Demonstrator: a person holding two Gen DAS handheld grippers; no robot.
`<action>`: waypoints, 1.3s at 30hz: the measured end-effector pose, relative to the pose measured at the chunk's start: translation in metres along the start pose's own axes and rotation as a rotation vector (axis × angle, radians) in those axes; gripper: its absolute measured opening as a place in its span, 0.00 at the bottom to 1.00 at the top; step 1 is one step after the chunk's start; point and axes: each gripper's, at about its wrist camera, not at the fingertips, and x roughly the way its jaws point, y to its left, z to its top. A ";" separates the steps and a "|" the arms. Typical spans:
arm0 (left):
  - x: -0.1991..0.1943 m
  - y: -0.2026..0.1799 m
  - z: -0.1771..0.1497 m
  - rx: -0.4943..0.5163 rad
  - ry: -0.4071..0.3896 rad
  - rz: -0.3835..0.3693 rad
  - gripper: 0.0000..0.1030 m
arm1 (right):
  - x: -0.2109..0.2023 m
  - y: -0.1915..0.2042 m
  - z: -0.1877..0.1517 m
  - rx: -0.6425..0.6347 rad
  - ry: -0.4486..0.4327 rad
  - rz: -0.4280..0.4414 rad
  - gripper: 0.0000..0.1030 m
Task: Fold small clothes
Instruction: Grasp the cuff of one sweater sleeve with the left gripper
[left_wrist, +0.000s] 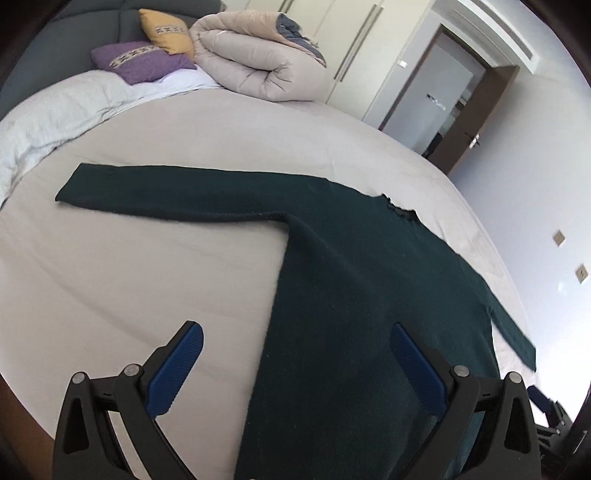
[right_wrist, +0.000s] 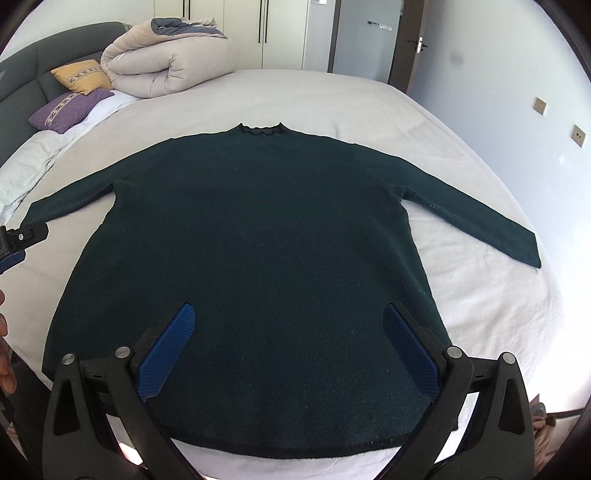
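A dark green sweater (right_wrist: 258, 236) lies flat on the bed (right_wrist: 480, 314), filling the middle of the right wrist frame, collar toward the top, hem toward the bottom, both sleeves spread out to the sides. The right gripper (right_wrist: 288, 343) hovers low in the frame over the hem area, its blue-padded fingers (right_wrist: 166, 350) spread wide apart and holding nothing. At the left edge of that frame, part of the left gripper shows beside the cuff of the left-hand sleeve, and a bit of a hand (right_wrist: 5, 354) shows below it.

In the left wrist view the sweater (left_wrist: 351, 295) runs from the centre to the lower right, one sleeve stretching toward the middle left. The left gripper (left_wrist: 295, 354) sits at the bottom of the frame with its fingers (left_wrist: 177, 369) wide apart and empty; one finger is over the bare sheet, the other over the sweater body.

In the upper left of both frames lie a rolled duvet (right_wrist: 166, 62), a yellow pillow (right_wrist: 81, 75) and a purple pillow (right_wrist: 68, 109). A door (left_wrist: 476, 122) stands at the upper right of the left wrist view.
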 end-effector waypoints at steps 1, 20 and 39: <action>0.003 0.010 0.005 -0.036 -0.008 0.016 1.00 | 0.003 0.002 0.005 -0.005 0.001 0.003 1.00; 0.085 0.260 0.082 -0.892 -0.153 -0.227 0.73 | 0.093 0.048 0.037 -0.059 0.120 0.033 1.00; 0.108 0.286 0.111 -1.015 -0.219 -0.165 0.14 | 0.113 0.048 0.036 -0.014 0.139 0.086 1.00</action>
